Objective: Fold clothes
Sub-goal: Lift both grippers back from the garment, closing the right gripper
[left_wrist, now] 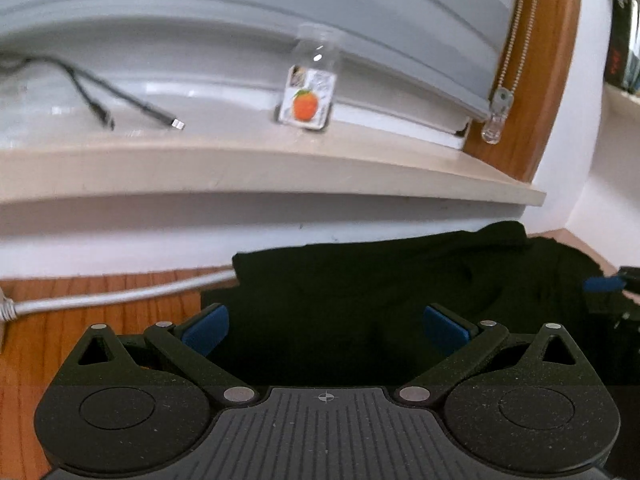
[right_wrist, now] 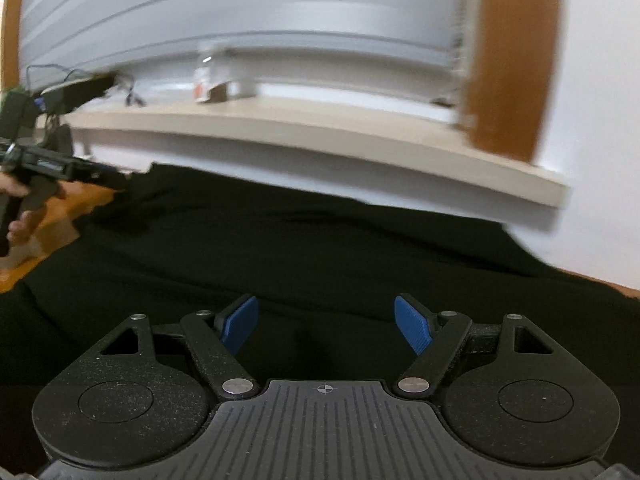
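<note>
1. left gripper (left_wrist: 326, 330) is wide open and holds nothing; right gripper (right_wrist: 326, 328) is open and holds nothing too.
2. the black garment (right_wrist: 304, 248) lies spread on the wooden table (left_wrist: 104, 292), by its back edge under the window sill (left_wrist: 256, 168).
3. it looks bunched, so folding seems mostly left to do.

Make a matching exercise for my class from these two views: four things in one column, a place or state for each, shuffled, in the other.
Things:
1. clear bottle
2. black garment
3. grey cable
4. left claw

Places or states:
A. lying on the wooden table
B. standing on the window sill
C. wide open, nothing between its pads
D. spread on the table below the sill

Pairs: 1-B, 2-D, 3-A, 4-C
</note>
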A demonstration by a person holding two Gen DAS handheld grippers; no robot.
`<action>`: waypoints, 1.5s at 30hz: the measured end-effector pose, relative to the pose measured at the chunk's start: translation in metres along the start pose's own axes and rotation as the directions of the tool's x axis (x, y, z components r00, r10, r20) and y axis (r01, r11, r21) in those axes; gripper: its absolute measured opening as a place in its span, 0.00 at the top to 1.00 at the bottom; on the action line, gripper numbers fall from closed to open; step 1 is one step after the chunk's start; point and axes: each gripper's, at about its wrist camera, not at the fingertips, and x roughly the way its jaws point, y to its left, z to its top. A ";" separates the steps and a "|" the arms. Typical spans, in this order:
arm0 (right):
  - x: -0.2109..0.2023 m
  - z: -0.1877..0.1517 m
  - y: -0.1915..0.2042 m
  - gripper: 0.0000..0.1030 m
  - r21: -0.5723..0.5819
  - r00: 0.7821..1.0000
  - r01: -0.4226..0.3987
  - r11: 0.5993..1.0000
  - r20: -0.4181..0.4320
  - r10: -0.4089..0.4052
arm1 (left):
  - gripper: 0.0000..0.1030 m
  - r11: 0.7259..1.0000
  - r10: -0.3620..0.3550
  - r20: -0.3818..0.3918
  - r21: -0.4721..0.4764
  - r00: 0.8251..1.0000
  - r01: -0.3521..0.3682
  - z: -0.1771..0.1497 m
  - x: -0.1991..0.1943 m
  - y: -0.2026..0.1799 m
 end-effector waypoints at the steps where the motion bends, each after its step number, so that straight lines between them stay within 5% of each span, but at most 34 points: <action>1: 0.006 0.004 0.010 0.27 -0.004 1.000 -0.014 1.000 -0.008 0.014 | 0.00 1.000 -0.022 -0.017 -0.019 1.000 0.021 0.000 0.001 0.006; 5: 0.025 0.018 0.048 0.27 -0.032 0.997 -0.070 0.997 -0.035 0.068 | 0.00 0.997 -0.070 -0.026 -0.031 0.997 0.069 0.002 -0.005 0.017; 19: 0.079 0.047 0.159 0.28 -0.184 0.970 -0.239 0.954 -0.080 0.228 | 0.00 1.000 -0.024 -0.020 -0.012 1.000 0.024 -0.002 -0.008 0.026; 22: 0.083 0.048 0.167 0.43 -0.189 0.961 -0.272 0.943 -0.106 0.256 | 0.00 1.000 -0.015 -0.017 -0.011 1.000 0.015 -0.001 -0.009 0.026; 29: 0.088 0.049 0.170 0.57 -0.198 0.955 -0.288 0.937 -0.123 0.268 | 0.00 0.999 -0.027 0.001 -0.018 1.000 0.027 0.002 -0.013 0.026; 32: 0.092 0.051 0.166 0.75 -0.172 0.955 -0.290 0.941 -0.124 0.271 | 0.00 0.999 -0.032 0.005 -0.019 0.999 0.032 0.002 -0.014 0.026; 34: 0.093 0.052 0.161 0.96 -0.155 0.955 -0.290 0.944 -0.115 0.275 | 0.00 0.999 -0.030 0.001 -0.026 1.000 0.030 0.003 -0.013 0.027; 45: 0.043 0.062 0.087 0.98 -0.127 0.992 -0.103 0.987 0.060 0.112 | 0.00 0.999 -0.019 0.008 -0.035 1.000 0.019 0.003 -0.014 0.029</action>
